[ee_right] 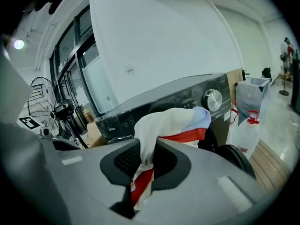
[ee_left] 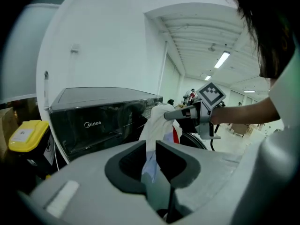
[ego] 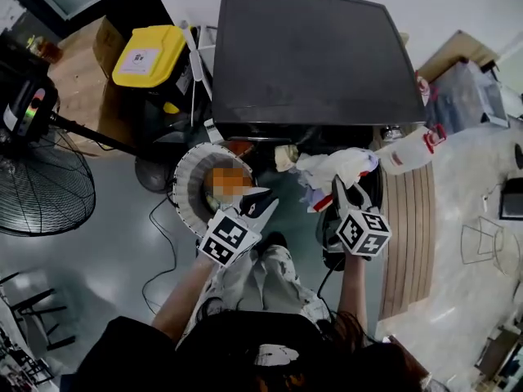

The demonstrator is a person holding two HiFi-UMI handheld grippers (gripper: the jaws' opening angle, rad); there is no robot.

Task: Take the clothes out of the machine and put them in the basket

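Right tool (ego: 345,189) clamped on a white, red and blue garment (ego: 335,168) just before the machine (ego: 319,55) — left tool (ego: 263,198) nearly closed about its hanging end, hold unclear — where a thin pinch could drop it short of the basket (ego: 184,182).

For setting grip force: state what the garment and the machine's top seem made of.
Garment: soft matte fabric, white, red and lavender; it drapes and creases.
Machine's top: smooth dark panel with faint sheen, plastic or coated metal, cannot tell which.
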